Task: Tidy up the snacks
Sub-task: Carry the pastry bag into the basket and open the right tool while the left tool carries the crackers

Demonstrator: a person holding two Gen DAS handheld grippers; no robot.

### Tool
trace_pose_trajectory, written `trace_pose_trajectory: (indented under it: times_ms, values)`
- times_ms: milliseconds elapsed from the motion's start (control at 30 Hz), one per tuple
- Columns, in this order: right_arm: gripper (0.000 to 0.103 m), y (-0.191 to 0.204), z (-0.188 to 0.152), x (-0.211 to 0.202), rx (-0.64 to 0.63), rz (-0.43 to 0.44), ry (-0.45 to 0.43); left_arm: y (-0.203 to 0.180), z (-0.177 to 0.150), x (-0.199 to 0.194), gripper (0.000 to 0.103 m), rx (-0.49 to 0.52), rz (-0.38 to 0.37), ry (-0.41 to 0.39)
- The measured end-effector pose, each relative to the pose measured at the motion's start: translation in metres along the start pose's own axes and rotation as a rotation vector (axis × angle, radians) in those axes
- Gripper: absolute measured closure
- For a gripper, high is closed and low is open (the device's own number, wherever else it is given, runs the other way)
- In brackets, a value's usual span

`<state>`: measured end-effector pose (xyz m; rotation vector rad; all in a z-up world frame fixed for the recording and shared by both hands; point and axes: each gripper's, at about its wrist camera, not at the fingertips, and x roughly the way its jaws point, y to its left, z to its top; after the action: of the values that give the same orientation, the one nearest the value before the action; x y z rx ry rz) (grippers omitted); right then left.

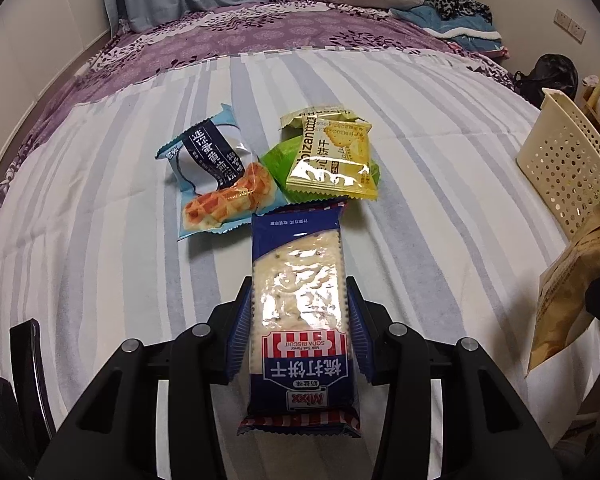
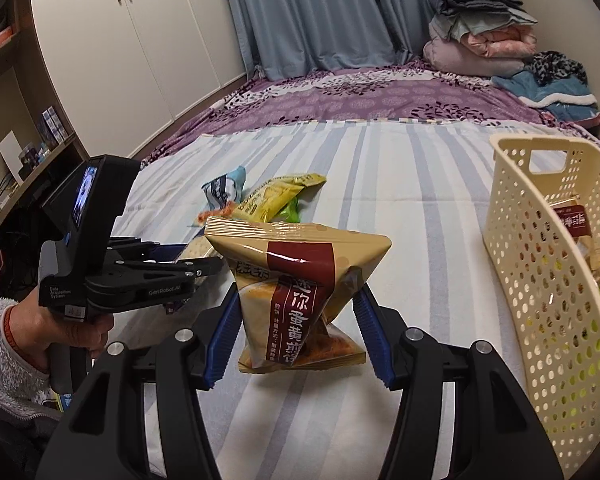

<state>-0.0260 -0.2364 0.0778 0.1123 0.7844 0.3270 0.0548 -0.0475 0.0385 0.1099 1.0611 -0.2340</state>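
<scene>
My left gripper (image 1: 298,284) is shut on a blue soda biscuit pack (image 1: 296,240), its blue pads pressing both long sides just above the striped bed sheet (image 1: 420,200). Beyond it lie a waffle pack (image 1: 216,176), a yellow cracker pack (image 1: 332,160) and a green pack (image 1: 278,164). My right gripper (image 2: 299,296) is shut on a tan snack bag with a dark red label (image 2: 300,248), held off the sheet. The cream perforated basket (image 2: 540,280) stands to its right with a few packets inside. The left gripper (image 2: 204,268) shows at the left of the right wrist view.
A hand in a fleecy sleeve (image 2: 60,332) holds the left gripper. Folded quilts and clothes (image 2: 484,44) are piled at the far end of the purple bedspread (image 2: 340,96). A wardrobe (image 2: 140,40) and shelves (image 2: 28,140) stand to the left. The basket (image 1: 560,168) sits near the sheet's right edge.
</scene>
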Motion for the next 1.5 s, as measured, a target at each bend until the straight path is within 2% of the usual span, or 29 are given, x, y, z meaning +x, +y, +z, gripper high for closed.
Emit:
trace_pose_trajectory:
  times_ms: [400, 667, 800, 1100, 1400, 1433, 1500]
  values:
    - [0.047, -0.027, 0.017, -0.048, 0.047, -0.056, -0.132, -0.035, 0.021, -0.044, 0.058, 0.069, -0.051, -0.092]
    - [0.047, -0.069, 0.019, -0.097, 0.115, -0.166, -0.238, -0.070, 0.035, -0.064, 0.058, 0.134, -0.100, -0.133]
    - [0.047, -0.095, 0.014, -0.120, 0.151, -0.247, -0.276, -0.088, 0.037, -0.070, 0.058, 0.169, -0.122, -0.144]
    - [0.047, -0.148, -0.007, -0.146, 0.250, -0.388, -0.269, -0.125, 0.041, -0.081, 0.058, 0.240, -0.162, -0.168]
    - [0.046, -0.175, -0.027, -0.134, 0.304, -0.425, -0.190, -0.149, 0.044, -0.088, 0.058, 0.285, -0.181, -0.171]
    - [0.045, -0.176, -0.027, -0.131, 0.307, -0.428, -0.183, -0.150, 0.045, -0.088, 0.058, 0.288, -0.182, -0.172]
    - [0.036, -0.177, -0.031, -0.132, 0.320, -0.429, -0.187, -0.155, 0.047, -0.089, 0.058, 0.297, -0.184, -0.174]
